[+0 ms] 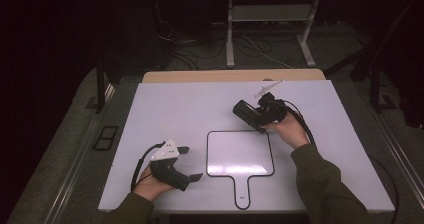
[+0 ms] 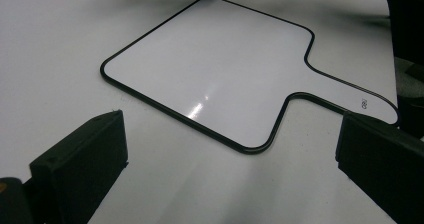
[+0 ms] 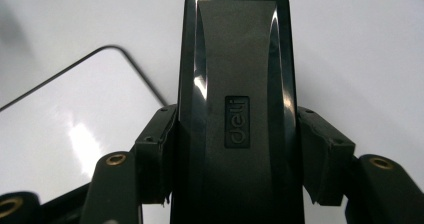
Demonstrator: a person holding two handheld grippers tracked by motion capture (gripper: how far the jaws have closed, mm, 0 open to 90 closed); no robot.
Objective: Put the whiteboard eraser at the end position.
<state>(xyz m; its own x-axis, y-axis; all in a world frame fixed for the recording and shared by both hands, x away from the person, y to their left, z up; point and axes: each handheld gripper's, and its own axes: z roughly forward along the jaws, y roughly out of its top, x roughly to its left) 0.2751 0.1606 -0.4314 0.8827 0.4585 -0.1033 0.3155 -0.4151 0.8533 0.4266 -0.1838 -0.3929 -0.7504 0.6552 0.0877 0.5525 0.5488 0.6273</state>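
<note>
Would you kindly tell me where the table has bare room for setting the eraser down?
Bare patches: the far-left table beyond the whiteboard, and the right edge beside it. Crowded: the near-left corner by the left gripper, and where the right gripper holds the eraser.

A black, oblong eraser (image 3: 235, 109) with a glossy back is held off the table just past the far right corner of a flat white paddle-shaped board (image 1: 240, 153) edged in black.

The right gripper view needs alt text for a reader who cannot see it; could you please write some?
A black eraser marked "deli" is clamped between the right claw's two black jaws, above a white table. The rounded corner of a black-edged whiteboard lies at left.
</note>
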